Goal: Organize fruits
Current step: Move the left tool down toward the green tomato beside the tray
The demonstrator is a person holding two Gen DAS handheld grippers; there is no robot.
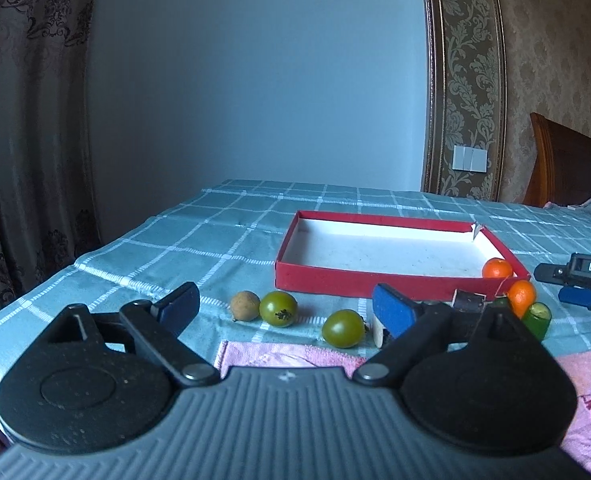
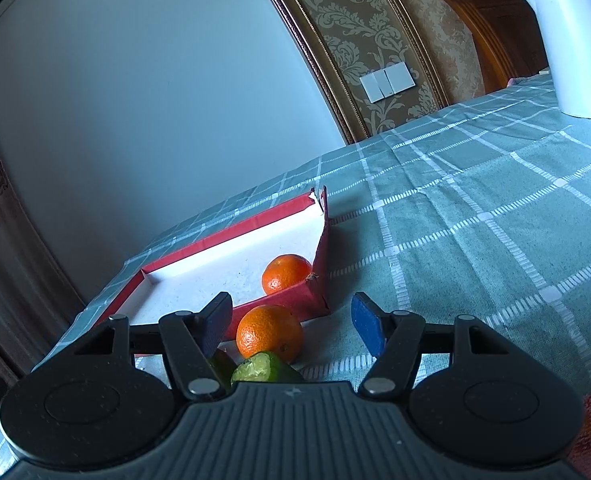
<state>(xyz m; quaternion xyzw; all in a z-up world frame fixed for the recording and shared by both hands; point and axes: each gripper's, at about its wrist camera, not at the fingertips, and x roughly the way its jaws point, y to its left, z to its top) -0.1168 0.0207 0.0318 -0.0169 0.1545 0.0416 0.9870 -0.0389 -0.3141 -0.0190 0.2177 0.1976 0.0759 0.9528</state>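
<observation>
In the left wrist view my left gripper (image 1: 285, 308) stands open over the near table, its pads touching nothing. Beyond its fingers lie a brown longan (image 1: 245, 305) and two green tomatoes (image 1: 278, 308) (image 1: 343, 328). Behind them sits the shallow red box (image 1: 395, 282), with one orange (image 1: 497, 268) in its near right corner. A second orange (image 1: 521, 296) and a cut green cucumber piece (image 1: 537, 318) lie outside it. My right gripper (image 2: 293, 326) is open around that outer orange (image 2: 269, 332), which sits nearer the left finger and apart from both pads, with the cucumber piece (image 2: 261, 368) just below.
A pink cloth (image 1: 287, 354) lies at the table's near edge. A white kettle (image 2: 571, 40) stands at the far right on the checked tablecloth (image 2: 475, 240). A small dark cylinder (image 1: 467, 302) sits by the box front. My right gripper (image 1: 555, 284) shows at the right edge.
</observation>
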